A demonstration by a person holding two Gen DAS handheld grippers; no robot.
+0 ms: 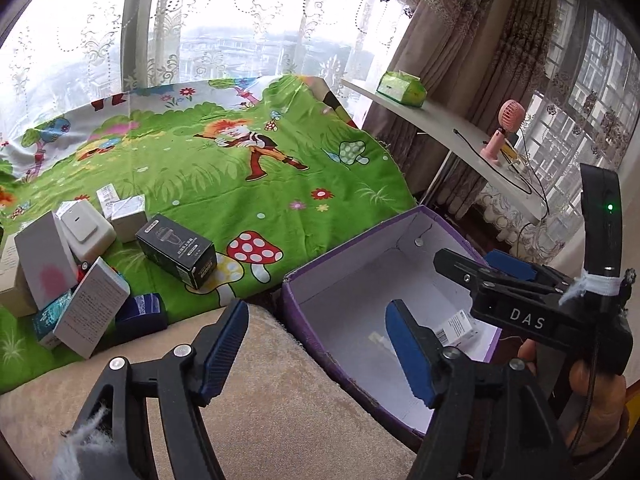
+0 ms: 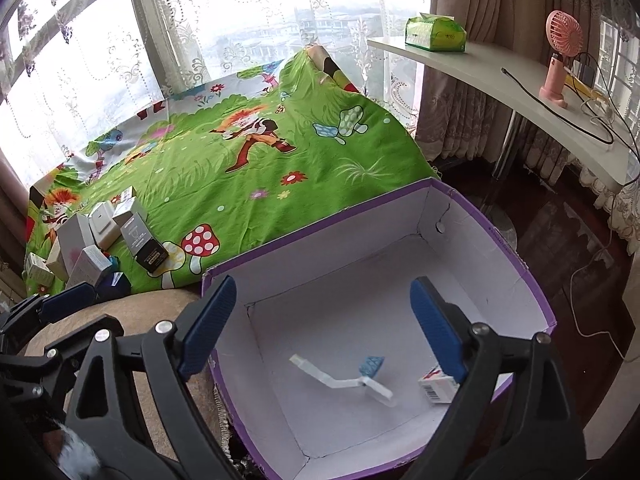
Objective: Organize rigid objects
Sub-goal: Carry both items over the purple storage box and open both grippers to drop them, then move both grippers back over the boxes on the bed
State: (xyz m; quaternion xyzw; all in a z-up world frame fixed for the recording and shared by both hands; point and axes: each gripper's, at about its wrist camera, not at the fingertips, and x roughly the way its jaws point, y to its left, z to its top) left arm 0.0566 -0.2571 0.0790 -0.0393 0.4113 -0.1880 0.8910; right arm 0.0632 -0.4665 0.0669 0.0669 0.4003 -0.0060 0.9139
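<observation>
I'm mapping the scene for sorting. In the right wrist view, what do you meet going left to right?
Pile of small boxes → black box → red mushroom print → purple box → green tissue pack → pink fan.

The right gripper [image 2: 324,328] hangs over a purple box [image 2: 516,256] with its fingers [image 2: 436,324] wide apart and nothing between them. A small white carton [image 2: 434,390] and a bent white strip [image 2: 340,380] lie inside the box. A heap of boxes [image 2: 100,240] sits far left on the green cloth [image 2: 248,184].
</observation>
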